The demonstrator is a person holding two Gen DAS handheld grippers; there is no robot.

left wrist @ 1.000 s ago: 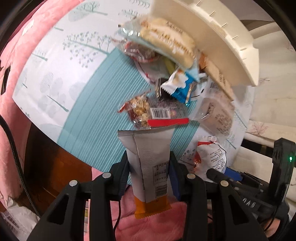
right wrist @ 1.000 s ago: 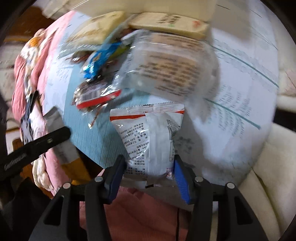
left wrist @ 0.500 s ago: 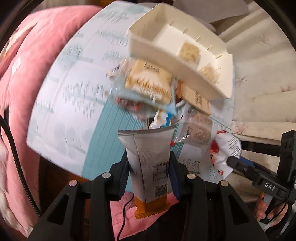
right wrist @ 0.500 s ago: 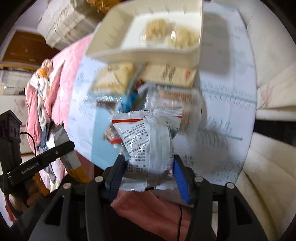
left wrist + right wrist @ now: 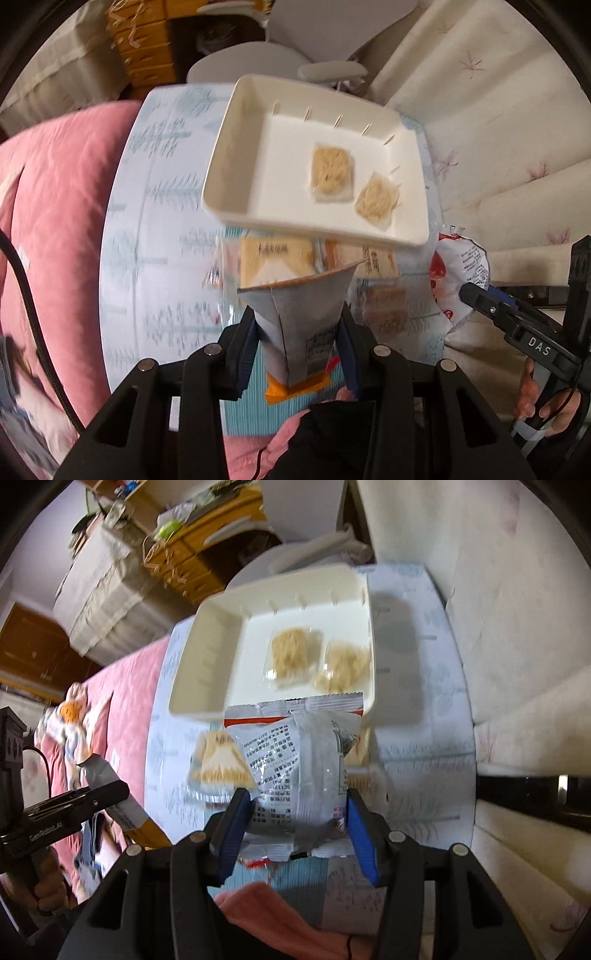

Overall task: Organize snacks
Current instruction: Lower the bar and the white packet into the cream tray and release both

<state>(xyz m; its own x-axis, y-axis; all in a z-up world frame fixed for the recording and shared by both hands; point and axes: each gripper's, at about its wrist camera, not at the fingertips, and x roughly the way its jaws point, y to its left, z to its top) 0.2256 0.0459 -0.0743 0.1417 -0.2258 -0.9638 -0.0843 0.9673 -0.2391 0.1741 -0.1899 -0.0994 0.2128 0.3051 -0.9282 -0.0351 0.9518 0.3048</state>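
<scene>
Grey-and-orange packet sits clamped in the left claw, pads pressing both sides, held above the tabletop near its near edge. White packet with black print and a red stripe is gripped in the right claw, also up over the tabletop. Cream tray lies at the far end of the tabletop, two clear-wrapped noodle bricks inside on its right half, lying just beside each other. Loose snacks lie just near of the tray, blurred. Pink blanket left of the tabletop. Cream sofa on the right. Each claw shows at the other view's edge, with a hand on its handle.
</scene>
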